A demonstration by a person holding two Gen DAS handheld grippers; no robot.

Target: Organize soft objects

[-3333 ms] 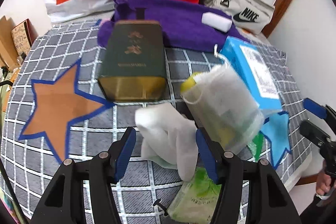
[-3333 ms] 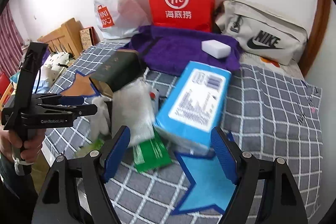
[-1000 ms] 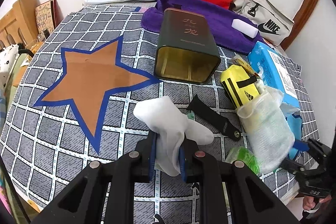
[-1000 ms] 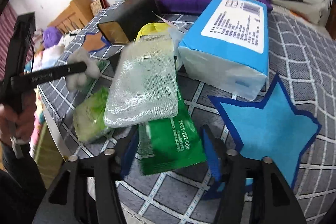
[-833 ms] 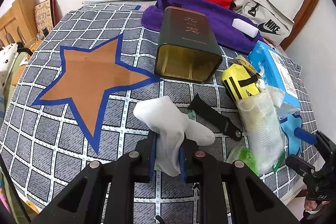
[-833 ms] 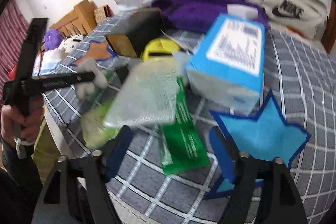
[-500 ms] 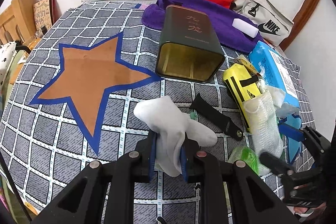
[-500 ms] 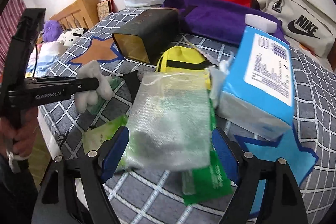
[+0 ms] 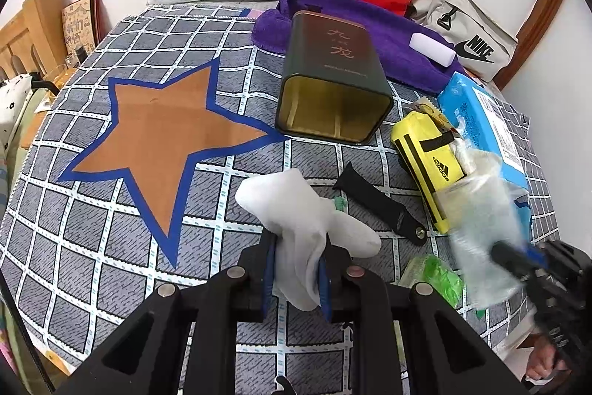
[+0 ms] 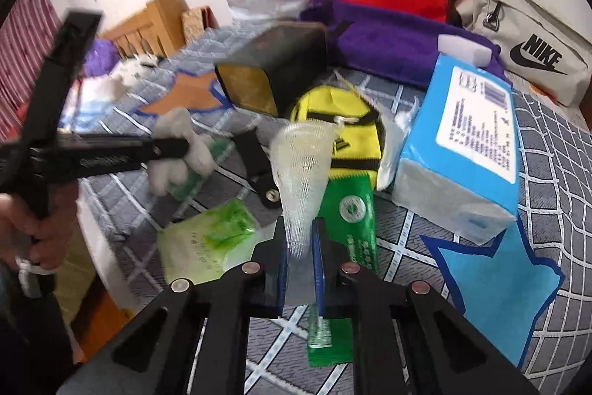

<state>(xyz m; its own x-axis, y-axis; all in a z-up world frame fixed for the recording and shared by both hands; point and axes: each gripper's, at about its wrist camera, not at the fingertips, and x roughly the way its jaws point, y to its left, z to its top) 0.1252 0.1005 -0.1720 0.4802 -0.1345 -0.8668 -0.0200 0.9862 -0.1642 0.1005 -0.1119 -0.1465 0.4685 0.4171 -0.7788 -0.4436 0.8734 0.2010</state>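
Note:
My left gripper (image 9: pixel 296 247) is shut on a white sock (image 9: pixel 299 217) and holds it above the checked cloth, near the brown star (image 9: pixel 159 136). It also shows in the right wrist view (image 10: pixel 174 147), with the sock (image 10: pixel 177 150) in it. My right gripper (image 10: pixel 299 239) is shut on a white mesh pouch (image 10: pixel 303 169) and holds it up over a green packet (image 10: pixel 347 213). In the left wrist view the pouch (image 9: pixel 484 239) is blurred at the right, in the right gripper (image 9: pixel 518 258).
A dark green tin (image 9: pixel 333 87) lies on its side. A yellow pouch (image 9: pixel 425 154), a black strap (image 9: pixel 377 202), a blue tissue pack (image 10: pixel 466 143), a pale green bag (image 10: pixel 207 243) and a blue star (image 10: pixel 495 287) lie around. A purple towel (image 9: pixel 370 32), bags and the wall are behind.
My right gripper has shut on the mesh pouch, which now hangs narrow between the pads. My left gripper still holds the sock in about the same place.

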